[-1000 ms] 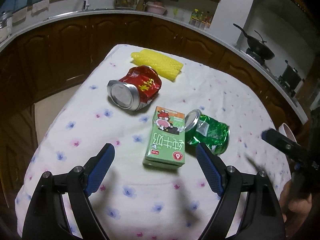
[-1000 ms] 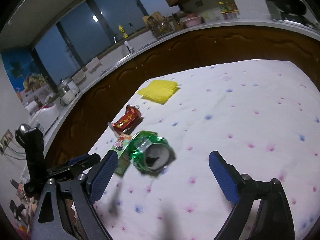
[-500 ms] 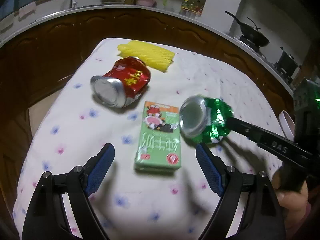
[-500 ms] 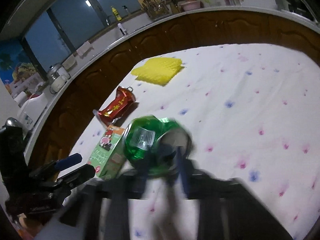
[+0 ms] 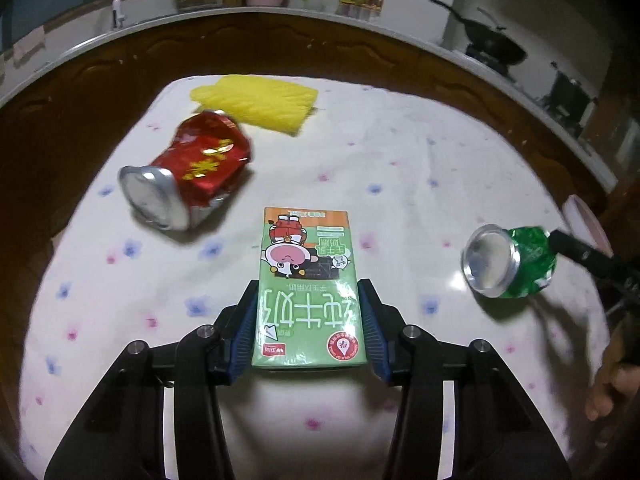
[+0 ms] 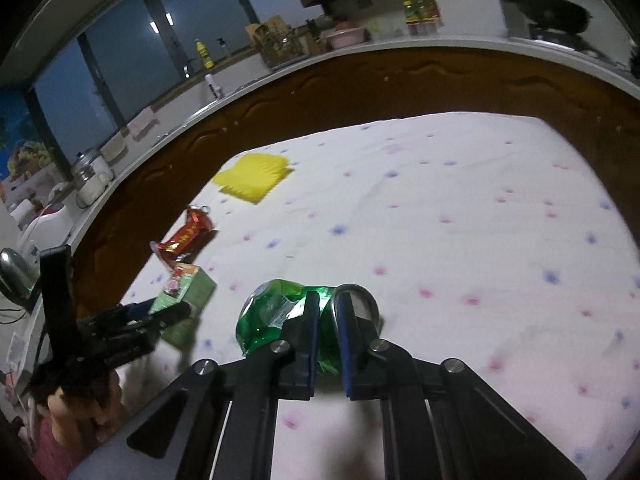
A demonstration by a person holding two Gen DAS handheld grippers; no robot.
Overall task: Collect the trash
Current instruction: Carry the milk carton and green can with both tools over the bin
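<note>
My left gripper [image 5: 307,320] is shut on a green milk carton [image 5: 307,288], its blue pads pressed on both long sides; the carton also shows in the right wrist view [image 6: 188,292]. My right gripper [image 6: 327,312] is shut on a crushed green can [image 6: 280,316] and holds it above the table; in the left wrist view the can [image 5: 508,264] hangs at the right. A crushed red can [image 5: 192,176] lies on its side at the left, also in the right wrist view [image 6: 184,236]. A yellow foam net [image 5: 260,102] lies behind it.
The table wears a white flowered cloth [image 5: 400,168]. Dark wooden cabinets and a counter [image 5: 280,32] curve around the far side. A pink-rimmed bowl [image 5: 586,224] sits off the table's right edge. A wok [image 5: 492,44] stands on the stove.
My left gripper moved forward and closed on the milk carton. My right gripper closed on the green can and carried it to the right, off the cloth.
</note>
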